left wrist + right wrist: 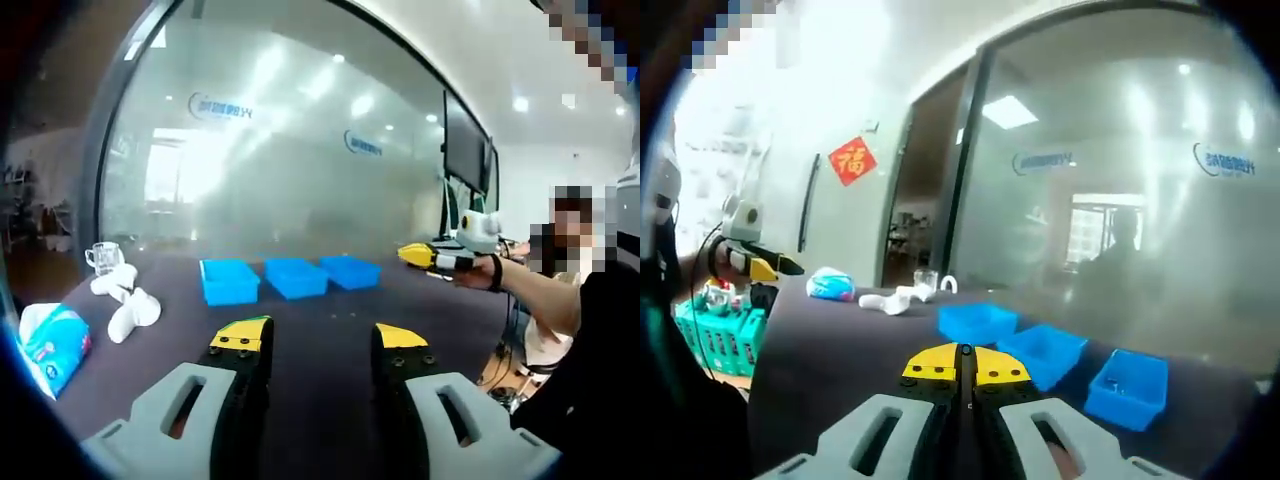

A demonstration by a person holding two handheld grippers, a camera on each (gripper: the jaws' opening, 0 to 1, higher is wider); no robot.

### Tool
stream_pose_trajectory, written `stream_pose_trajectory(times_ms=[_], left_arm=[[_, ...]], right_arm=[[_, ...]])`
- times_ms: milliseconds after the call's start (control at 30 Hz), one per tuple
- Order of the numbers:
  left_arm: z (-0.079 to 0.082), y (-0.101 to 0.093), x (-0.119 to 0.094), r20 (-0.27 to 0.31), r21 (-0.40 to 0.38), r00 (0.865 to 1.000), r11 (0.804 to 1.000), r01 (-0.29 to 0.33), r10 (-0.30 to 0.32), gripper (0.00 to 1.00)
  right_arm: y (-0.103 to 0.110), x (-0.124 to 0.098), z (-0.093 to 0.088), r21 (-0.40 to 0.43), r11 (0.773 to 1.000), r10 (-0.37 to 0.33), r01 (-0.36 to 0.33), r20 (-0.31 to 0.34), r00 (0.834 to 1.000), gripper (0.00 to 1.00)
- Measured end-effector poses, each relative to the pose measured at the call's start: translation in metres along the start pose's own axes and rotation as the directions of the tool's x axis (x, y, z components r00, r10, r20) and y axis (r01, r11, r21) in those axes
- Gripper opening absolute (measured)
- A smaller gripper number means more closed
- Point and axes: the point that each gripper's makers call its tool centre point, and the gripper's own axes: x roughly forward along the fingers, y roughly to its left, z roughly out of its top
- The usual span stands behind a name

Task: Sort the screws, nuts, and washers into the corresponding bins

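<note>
**Bins lined up on the dark table, both grippers held off them**

Bins sit in a row of three on the dark table (330,330), all blue and open-topped: the left bin (229,281), the middle bin (296,277), the right bin (350,271). They are near one another but not touching. Behind the row runs a frosted glass wall (280,150) with a logo on it.

Left of the left bin lie some white rounded objects (125,300), a clear glass mug (103,257) behind them, and a blue-and-white packet (52,342) nearer the table edge.

Left gripper (322,340): jaws stand well apart, yellow tips, nothing between them, bare table showing through the gap. It hangs on the near side of the bin row.

Right gripper (965,372): jaws pressed together, tips meeting, nothing visibly caught between. In the left gripper view it comes in from the right of the bins, held in a person's hand (478,270) above the table edge.

From the right gripper view the nearest bin holds a few small pale bits, too blurred to tell which hardware. No loose screws, nuts or washers can be made out on the table at this sharpness. A green basket (715,335) sits off the table end.
</note>
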Motion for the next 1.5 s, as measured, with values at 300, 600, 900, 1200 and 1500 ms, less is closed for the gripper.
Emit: stream_pose_trajectory(times_ms=[300,600,900,1200,1500], left_arm=[[-0.001,0.005,0.000,-0.001,-0.005,1.000,1.000,-0.009,0.009,0.39],[0.000,0.010,-0.002,0.005,-0.008,1.000,1.000,-0.026,0.026,0.39],[0.002,0.015,-0.005,0.013,-0.008,0.999,0.999,-0.048,0.048,0.39],[0.008,0.017,-0.009,0.025,-0.004,0.998,0.998,-0.061,0.061,0.39],[0.010,0.020,-0.015,0.031,-0.004,0.997,0.997,-0.075,0.075,0.39]], right_arm=[[-0.012,0.010,0.007,0.023,0.998,-0.053,0.052,0.025,0.998,0.00],[-0.042,0.029,0.012,0.043,0.991,-0.127,0.125,0.042,0.991,0.00],[-0.059,0.059,0.015,0.066,0.987,-0.148,0.145,0.036,0.988,0.00],[-0.082,0.094,0.009,0.086,0.976,-0.198,0.198,-0.006,0.980,0.00],[-0.111,0.131,-0.002,0.074,0.963,-0.254,0.258,-0.062,0.965,0.00]])
